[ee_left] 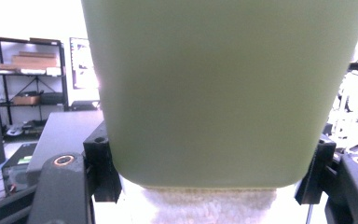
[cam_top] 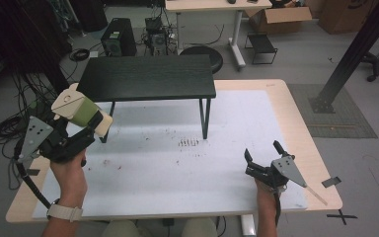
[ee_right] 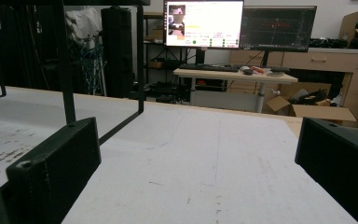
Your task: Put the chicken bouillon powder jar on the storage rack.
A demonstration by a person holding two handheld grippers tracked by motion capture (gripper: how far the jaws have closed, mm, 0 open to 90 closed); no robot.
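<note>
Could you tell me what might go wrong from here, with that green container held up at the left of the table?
1. The left hand-held gripper holds the green container tilted in the air by its sides; if the grip is shallow, it may slip and drop onto the white mat.
2. The small black shelf stands close beside the container, so a careless move could knock it against the shelf's edge.
3. The right hand-held gripper rests open near the table's edge, too far off to steady anything.
</note>
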